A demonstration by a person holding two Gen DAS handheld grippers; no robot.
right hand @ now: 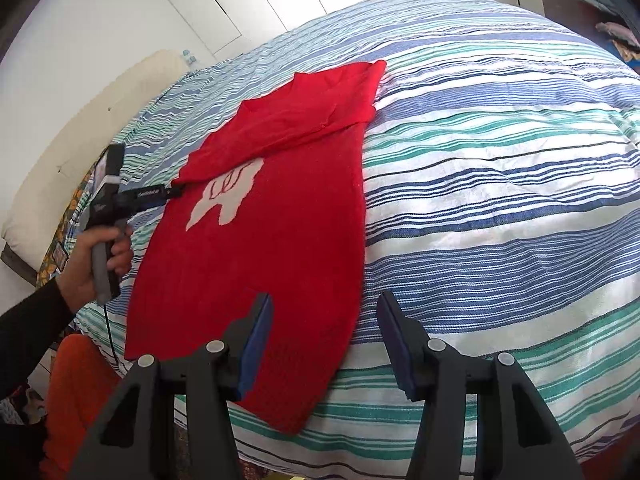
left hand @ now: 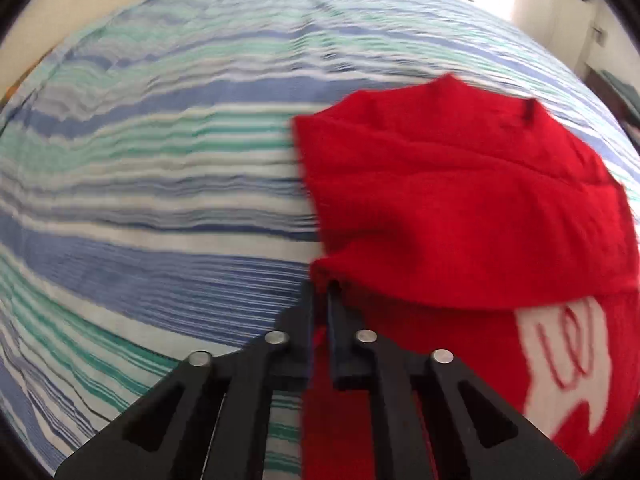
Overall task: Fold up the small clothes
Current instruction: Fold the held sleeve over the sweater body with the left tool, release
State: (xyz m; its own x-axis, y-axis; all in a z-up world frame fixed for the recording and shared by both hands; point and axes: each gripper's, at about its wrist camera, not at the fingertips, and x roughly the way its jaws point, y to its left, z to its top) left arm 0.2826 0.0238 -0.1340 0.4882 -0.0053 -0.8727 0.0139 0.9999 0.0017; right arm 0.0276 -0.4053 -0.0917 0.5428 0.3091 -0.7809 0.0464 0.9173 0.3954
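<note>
A small red knitted sweater (right hand: 280, 224) with a white motif (right hand: 226, 196) lies on the striped bed cover (right hand: 500, 184). Its top part is folded over across the chest. My left gripper (left hand: 322, 286) is shut on the sweater's folded edge (left hand: 460, 208) and holds it a little above the body. It also shows in the right wrist view (right hand: 176, 191) at the sweater's left side. My right gripper (right hand: 326, 308) is open and empty, just above the sweater's near right hem.
The bed cover has blue, green and white stripes and fills both views. A cream headboard (right hand: 80, 136) and white wardrobe doors (right hand: 200, 4) stand at the left and back. An orange cloth (right hand: 76, 392) lies beside the bed at the lower left.
</note>
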